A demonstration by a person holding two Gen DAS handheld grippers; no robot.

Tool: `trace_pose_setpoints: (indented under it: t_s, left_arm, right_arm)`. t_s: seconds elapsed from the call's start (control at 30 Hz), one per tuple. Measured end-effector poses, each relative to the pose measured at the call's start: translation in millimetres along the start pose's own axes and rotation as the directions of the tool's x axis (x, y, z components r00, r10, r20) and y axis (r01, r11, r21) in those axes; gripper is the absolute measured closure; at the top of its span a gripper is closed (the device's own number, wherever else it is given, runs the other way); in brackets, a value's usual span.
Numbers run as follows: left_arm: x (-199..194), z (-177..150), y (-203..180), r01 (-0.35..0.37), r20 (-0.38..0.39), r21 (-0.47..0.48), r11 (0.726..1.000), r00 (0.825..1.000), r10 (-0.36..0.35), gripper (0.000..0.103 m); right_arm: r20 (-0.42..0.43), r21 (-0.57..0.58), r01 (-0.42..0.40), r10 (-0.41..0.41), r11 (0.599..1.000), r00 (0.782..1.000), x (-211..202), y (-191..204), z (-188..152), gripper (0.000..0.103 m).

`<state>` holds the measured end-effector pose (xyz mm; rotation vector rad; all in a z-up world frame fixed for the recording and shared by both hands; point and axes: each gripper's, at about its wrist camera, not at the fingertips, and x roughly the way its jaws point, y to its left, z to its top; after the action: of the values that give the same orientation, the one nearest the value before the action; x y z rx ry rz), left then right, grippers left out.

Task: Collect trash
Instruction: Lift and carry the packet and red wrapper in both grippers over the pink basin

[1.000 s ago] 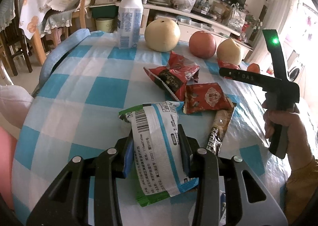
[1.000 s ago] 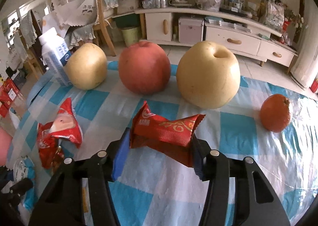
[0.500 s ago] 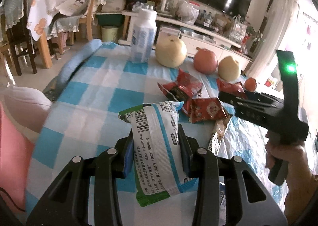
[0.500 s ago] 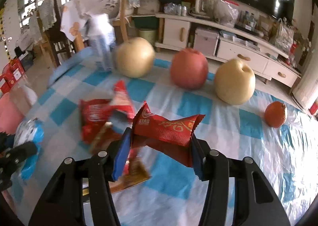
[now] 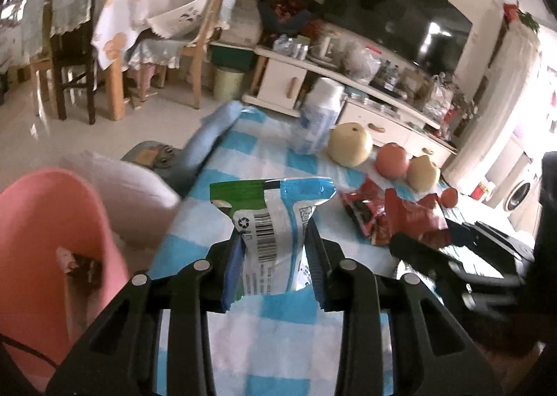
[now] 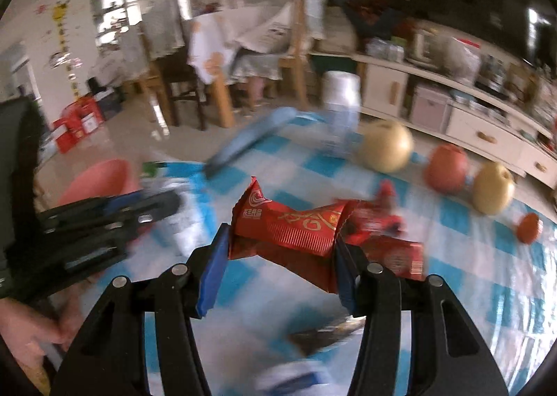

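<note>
My left gripper [image 5: 273,267] is shut on a white, blue and green snack wrapper [image 5: 273,222] and holds it above the table's left edge. A pink bin [image 5: 52,239] stands just left of it, below the table. My right gripper [image 6: 278,267] is shut on a red snack wrapper [image 6: 289,228] and holds it above the checked tablecloth [image 6: 470,291]. The pink bin [image 6: 97,181] shows blurred at the left of the right wrist view. More red wrappers [image 5: 365,218] lie on the table. The right gripper [image 5: 452,256] shows in the left wrist view with its red wrapper [image 5: 417,218].
A milk bottle [image 5: 318,117], two pears [image 5: 350,143] and an apple [image 5: 391,159] stand at the table's far side, with a small orange fruit [image 5: 449,195]. A brown wrapper [image 6: 323,336] lies on the cloth. Chairs and a cabinet stand beyond the table.
Both grippers have swung left with their wrappers, towards the table's left edge. The pink bin has come into view at the left. The right gripper is now close to the left one.
</note>
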<state>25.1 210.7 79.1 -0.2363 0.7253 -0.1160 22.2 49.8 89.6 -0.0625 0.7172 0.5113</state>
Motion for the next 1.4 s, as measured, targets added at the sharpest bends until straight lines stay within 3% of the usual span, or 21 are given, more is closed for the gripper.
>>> trace_pose_setpoints:
  t_s: [0.1,0.23,0.33,0.4,0.5,0.53,0.7,0.83,0.93,1.0,1.13,1.23,1.3,1.4]
  left_arm:
    - [2.7,-3.5,18.6,-0.008,-0.039,-0.033,0.999,0.999,0.006,0.068]
    - [7.6,-7.9,28.0,-0.003,-0.083,-0.016,1.0,0.997,0.001,0.068]
    - [10.9,-11.1,21.8,0.061,-0.114,0.012,0.998,0.992,-0.059,0.068]
    - [15.0,-15.7,16.0,0.126,-0.158,0.02,0.992,0.98,-0.121,0.068]
    - [24.5,-29.6,-0.1,0.219,-0.251,0.061,0.974,0.948,-0.197,0.068]
    - [25.3,-34.2,-6.8,0.216,-0.257,0.078,0.973,0.948,-0.19,0.067]
    - [34.1,-42.5,-18.0,0.151,-0.261,0.093,0.984,0.958,-0.123,0.028]
    - [44.2,-44.5,-17.8,0.061,-0.247,0.106,0.993,0.969,-0.033,0.016]
    - [57.2,-46.9,-13.0,0.001,-0.28,0.104,0.995,0.96,0.028,0.016]
    - [60.3,-44.5,-14.4,-0.012,-0.27,0.117,0.993,0.962,0.043,0.015]
    - [62.7,-39.1,-9.3,-0.03,-0.257,0.046,0.999,0.965,0.041,0.016]
    - [63.2,-37.9,-10.1,-0.045,-0.241,0.03,0.999,0.969,0.051,0.029]
    - [62.5,-37.1,-7.8,-0.049,-0.23,0.005,0.999,0.972,0.049,0.047]
    - [61.8,-35.9,-3.7,-0.034,-0.225,-0.039,0.999,0.974,0.024,0.055]
  right_arm:
    - [0.0,-0.013,-0.009,0.009,1.0,1.0,-2.5,21.8,-2.5,0.048]
    - [-0.023,0.019,0.02,-0.019,1.0,1.0,-8.7,18.8,-14.6,0.048]
    - [-0.028,0.065,0.045,-0.043,0.997,0.999,-18.5,7.7,-25.6,0.048]
    - [-0.027,0.089,0.061,-0.059,0.994,0.998,-25.4,3.6,-32.0,0.048]
    - [-0.026,0.108,0.071,-0.069,0.992,0.997,-32.0,-1.9,-39.8,0.048]
    - [-0.026,0.106,0.078,-0.076,0.991,0.997,-34.0,-2.1,-42.4,0.048]
    - [-0.018,0.09,0.082,-0.081,0.993,0.997,-37.3,-6.3,-46.0,0.048]
    - [-0.024,0.075,0.073,-0.072,0.994,0.997,-36.5,-8.6,-48.5,0.048]
    - [-0.04,0.083,0.057,-0.054,0.995,0.998,-31.7,-12.7,-52.0,0.048]
    - [-0.045,0.088,0.05,-0.046,0.995,0.998,-29.6,-13.6,-53.7,0.048]
    - [-0.051,0.085,0.032,-0.027,0.996,0.998,-28.5,-13.6,-56.3,0.048]
    - [-0.059,0.084,0.024,-0.019,0.996,0.998,-26.7,-13.6,-57.9,0.048]
    - [-0.065,0.085,0.023,-0.017,0.996,0.998,-25.8,-14.0,-58.5,0.048]
    - [-0.068,0.09,0.02,-0.014,0.996,0.998,-25.3,-14.0,-59.2,0.048]
